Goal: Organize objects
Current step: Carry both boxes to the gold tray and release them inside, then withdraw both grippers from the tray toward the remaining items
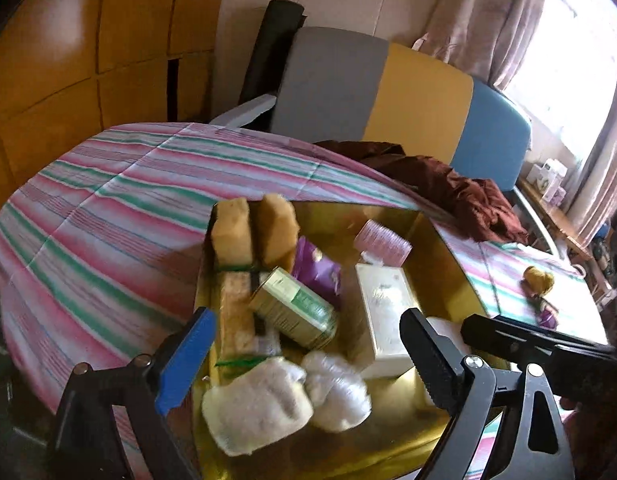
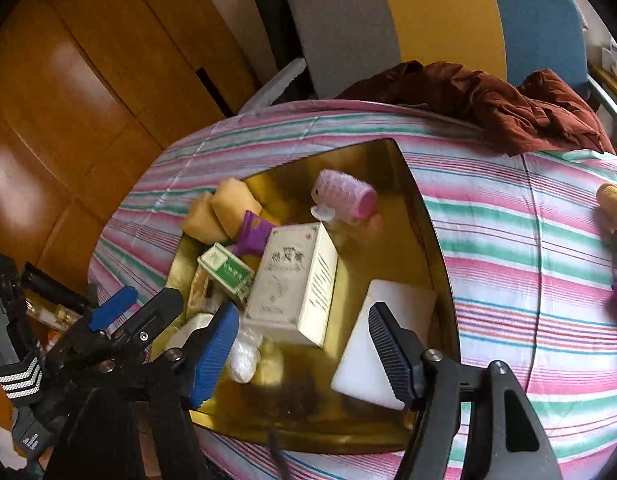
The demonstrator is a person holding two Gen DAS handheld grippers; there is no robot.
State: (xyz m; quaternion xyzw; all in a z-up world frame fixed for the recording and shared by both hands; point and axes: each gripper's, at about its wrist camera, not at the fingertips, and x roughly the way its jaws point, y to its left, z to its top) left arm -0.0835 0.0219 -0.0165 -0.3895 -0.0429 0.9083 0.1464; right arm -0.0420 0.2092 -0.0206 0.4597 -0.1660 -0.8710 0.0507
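**Both grippers open over the gold tray, nothing gripped**

Right gripper hangs over the near edge of the gold tray, jaws spread, nothing pinched. The flat white pad lies just ahead of its right finger, mostly outboard of the gap rather than centred in it. The pad's long axis runs near-to-far, roughly in line with the fingers. The tall white box lies just beyond the left finger, long axis also near-to-far.

Left gripper is also spread wide and empty. White fluffy bundles sit between and just below its fingers, but the pads are not touching them. Just past them lies the green-labelled tin, tilted on its side, long axis diagonal across the gap.

Judgement: the right hand is nearer the white pad and needs a small shift to its right to centre on it; the left hand is nearer the bundles and tin.

Farther in the tray: two tan sponges stand upright at the far left corner, a purple packet beside them, and a pink hair roller lies on its side. A yellow-and-purple toy is still out on the striped bedcover, well apart from the tray.
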